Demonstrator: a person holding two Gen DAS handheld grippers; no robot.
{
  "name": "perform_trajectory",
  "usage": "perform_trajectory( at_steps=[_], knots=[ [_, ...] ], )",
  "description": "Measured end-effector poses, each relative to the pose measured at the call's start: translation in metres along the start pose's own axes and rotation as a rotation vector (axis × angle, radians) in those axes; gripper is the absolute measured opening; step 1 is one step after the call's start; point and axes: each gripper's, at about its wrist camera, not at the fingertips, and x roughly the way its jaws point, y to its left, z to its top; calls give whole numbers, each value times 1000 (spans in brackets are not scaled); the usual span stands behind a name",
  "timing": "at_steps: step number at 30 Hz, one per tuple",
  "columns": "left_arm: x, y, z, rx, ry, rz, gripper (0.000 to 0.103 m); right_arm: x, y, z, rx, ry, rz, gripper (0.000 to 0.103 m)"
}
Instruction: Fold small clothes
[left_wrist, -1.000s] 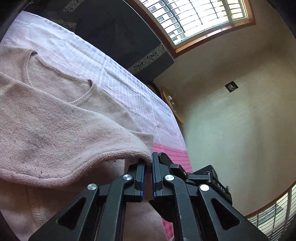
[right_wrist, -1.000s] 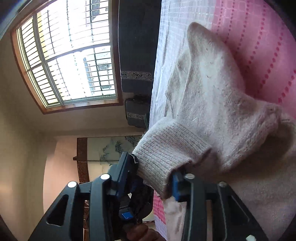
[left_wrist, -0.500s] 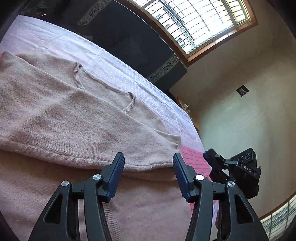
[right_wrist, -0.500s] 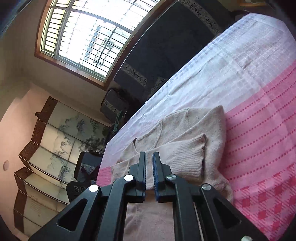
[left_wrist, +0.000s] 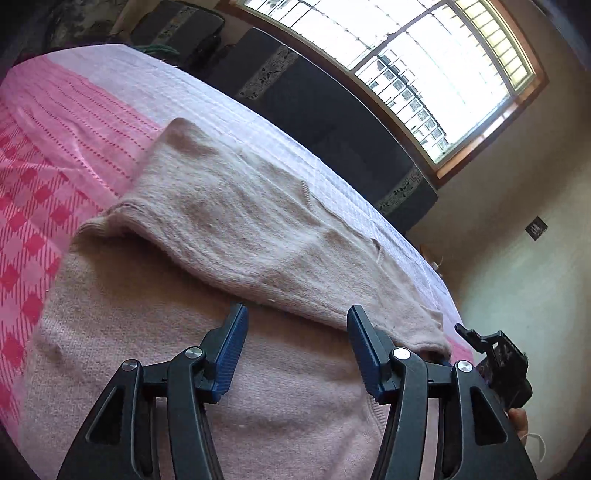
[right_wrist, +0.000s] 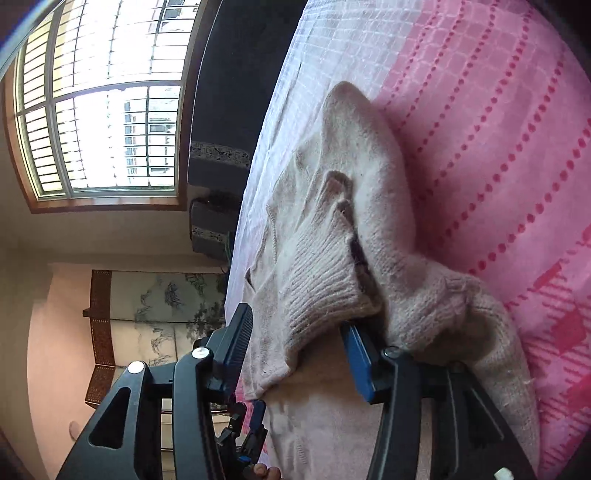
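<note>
A pale pink knit sweater (left_wrist: 258, 236) lies flat on the pink checked bedspread (left_wrist: 33, 206), with one sleeve folded across its body. My left gripper (left_wrist: 295, 321) hovers just over the sweater's front. Its jaws are opening and nothing is between them. In the right wrist view the sweater (right_wrist: 373, 166) bunches up at its side, and a ribbed cuff (right_wrist: 321, 284) lies loose between my right gripper's (right_wrist: 295, 332) opening jaws. The pads do not press on it. The right gripper (left_wrist: 495, 354) also shows at the sweater's right edge, and the left gripper (right_wrist: 251, 421) low down, in a hand.
The bedspread (right_wrist: 517, 147) turns white-checked toward the far edge (left_wrist: 258, 122). Dark cushioned furniture (left_wrist: 332, 122) stands behind the bed under a large barred window (left_wrist: 443, 74). A painted folding screen (right_wrist: 159, 295) stands off to the side.
My left gripper let go of the sleeve's edge, opened and swung across the sweater; the sleeve now lies flat. My right gripper, shut on the ribbed cuff before, now stands open around it.
</note>
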Motion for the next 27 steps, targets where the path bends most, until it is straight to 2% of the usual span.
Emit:
perform_trajectory(
  at_steps=[1,2,4,7,11,19,23,27],
  knots=[
    [-1,9,1,-44,-11,-6,56,1,1,3,-13,-13,3,41],
    [-4,13,3,-55,-28,-16,56,3,5,6,-39,-12,-19,9],
    [-7,12,2,-28,-51,59,56,1,12,11,-92,-31,-81,9],
    [-5,14,0,-39,-56,48,56,-10,31,12,-263,-91,-156,8],
    [-1,12,-1,-22,-56,67,56,-11,16,17,-292,-86,-228,8],
    [1,10,-1,-15,-58,74,57,-15,5,22,-223,-57,-142,9],
    [3,7,0,-11,-58,75,58,-31,5,22,-215,-115,-127,10],
    [5,6,2,-7,-57,75,59,-35,13,19,-278,-139,-156,9]
  ],
)
